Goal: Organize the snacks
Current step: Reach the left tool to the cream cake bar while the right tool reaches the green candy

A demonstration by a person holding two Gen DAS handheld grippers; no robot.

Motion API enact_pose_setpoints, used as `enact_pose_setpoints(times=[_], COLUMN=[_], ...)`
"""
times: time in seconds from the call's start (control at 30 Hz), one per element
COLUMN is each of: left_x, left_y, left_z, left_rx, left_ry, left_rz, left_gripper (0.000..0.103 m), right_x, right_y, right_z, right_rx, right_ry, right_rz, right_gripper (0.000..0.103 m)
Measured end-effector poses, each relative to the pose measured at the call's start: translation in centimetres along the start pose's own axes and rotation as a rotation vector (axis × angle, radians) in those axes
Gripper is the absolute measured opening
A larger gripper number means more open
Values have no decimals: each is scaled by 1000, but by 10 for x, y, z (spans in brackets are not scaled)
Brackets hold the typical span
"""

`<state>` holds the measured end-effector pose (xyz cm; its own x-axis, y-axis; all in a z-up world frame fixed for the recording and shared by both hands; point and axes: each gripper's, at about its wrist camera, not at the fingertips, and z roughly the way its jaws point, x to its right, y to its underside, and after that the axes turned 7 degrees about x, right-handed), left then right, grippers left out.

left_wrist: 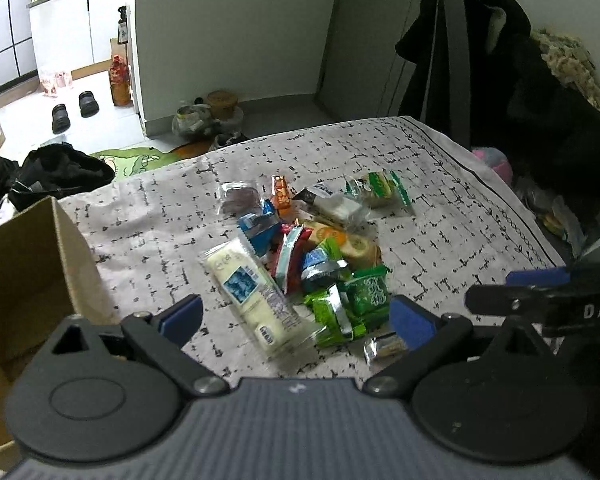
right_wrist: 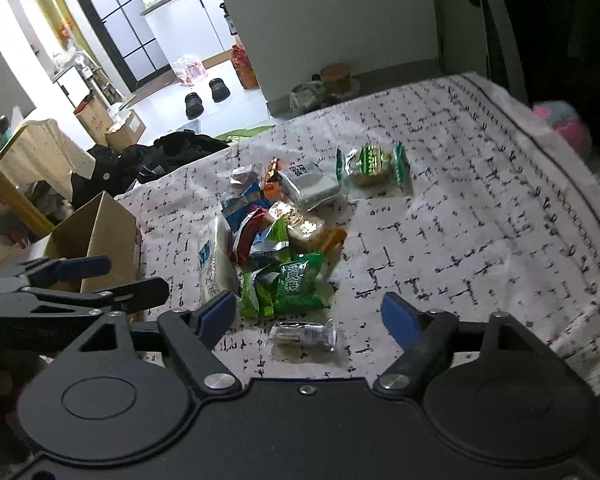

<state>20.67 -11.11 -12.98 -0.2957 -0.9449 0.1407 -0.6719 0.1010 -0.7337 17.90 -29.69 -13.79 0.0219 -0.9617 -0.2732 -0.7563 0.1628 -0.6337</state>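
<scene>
A pile of wrapped snacks [left_wrist: 312,256] lies on a patterned cloth [left_wrist: 440,208]; it also shows in the right wrist view [right_wrist: 284,232]. A long white packet [left_wrist: 256,296] lies at the pile's near left. A small silver-wrapped snack [right_wrist: 302,334] lies alone, nearest the grippers. My left gripper [left_wrist: 296,320] is open and empty, just above the near edge of the pile. My right gripper [right_wrist: 308,316] is open and empty, with the silver snack between its fingers' line. An open cardboard box [left_wrist: 24,280] stands at the left.
The cloth-covered surface ends at its far edge [left_wrist: 260,144], with floor, shoes [left_wrist: 74,112] and bags beyond. Dark clothing [left_wrist: 500,60] hangs at the right. A pink object [right_wrist: 564,124] lies past the right edge. The box also shows in the right wrist view [right_wrist: 100,232].
</scene>
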Motion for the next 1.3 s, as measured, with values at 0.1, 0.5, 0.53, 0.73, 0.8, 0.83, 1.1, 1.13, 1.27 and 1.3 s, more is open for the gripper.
enact_pose_setpoints(times=[0.1,0.5,0.53,0.73,0.8,0.83,1.1,1.13,1.27,1.3], left_x=[-1,-16,-17,-20,-20,-20,-25,-26,-28,-29], left_y=[0,8,9,12,14,14,19,21,28,28], left_z=[10,56,61,79,82,84,103,105,107,107], left_rx=[-5,-35,-41,-54,-59,-60,-79,-86,-102,-101], left_ry=[3,-85,-92,-123,-133,-137,-164,-164,-165,-163], left_rz=[-18,-158,-167,-198,-198,-201,-223,-230,-245,-246], left_gripper=[95,72,70,63,62,61,58,58,55,55], right_x=[0,4,4,2,1,0,-2,-2,-1,-1], right_y=[0,1,1,0,0,0,2,2,4,4], right_z=[11,55,58,75,80,82,106,109,115,115], right_rx=[-11,-70,-72,-86,-93,-95,-118,-125,-141,-140], right_ry=[-9,-6,-2,2,5,5,33,36,19,21], right_rz=[13,75,75,75,80,77,62,58,54,47], right_gripper=[71,51,50,46,43,43,42,41,42,42])
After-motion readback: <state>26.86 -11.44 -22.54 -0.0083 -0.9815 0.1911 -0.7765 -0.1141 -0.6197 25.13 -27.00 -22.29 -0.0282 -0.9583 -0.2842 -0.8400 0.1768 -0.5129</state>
